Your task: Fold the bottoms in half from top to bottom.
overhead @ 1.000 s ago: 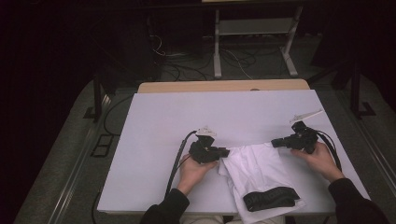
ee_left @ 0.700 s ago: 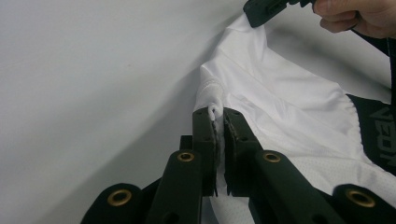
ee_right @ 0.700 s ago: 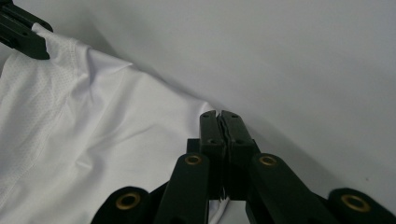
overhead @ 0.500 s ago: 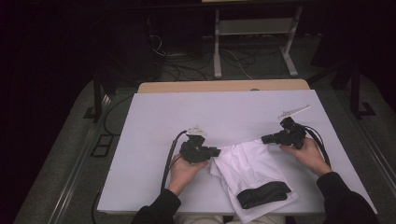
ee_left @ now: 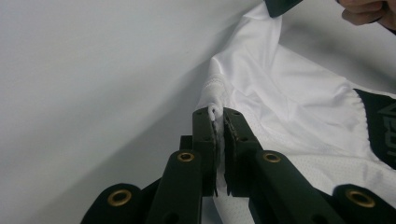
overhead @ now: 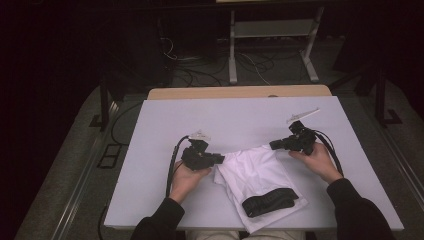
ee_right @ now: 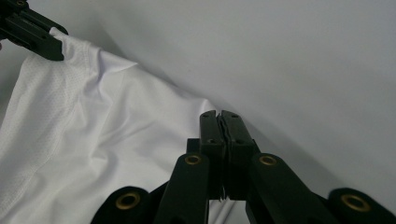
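Observation:
A white garment [overhead: 255, 172] with a black waistband [overhead: 270, 201] lies on the white table [overhead: 240, 115], stretched between my two grippers. My left gripper [overhead: 220, 160] is shut on the garment's left hem; a fold of white cloth [ee_left: 289, 93] is pinched between its jaws [ee_left: 218, 112]. My right gripper [overhead: 274, 145] is shut on the far right corner, and the cloth [ee_right: 93, 121] runs in under its closed jaws [ee_right: 219, 114]. In the right gripper view the left gripper [ee_right: 32, 32] holds the far corner at top left.
The table's far wooden edge [overhead: 240, 92] lies beyond the white top. Cables [overhead: 172, 165] trail from both grippers. A metal stand [overhead: 272, 40] and floor cables are behind the table. Bare table surface lies left of and beyond the garment.
Both hands have moved to the left and slightly away from the person, dragging the garment leftward across the table. Both grips have stayed closed on the cloth.

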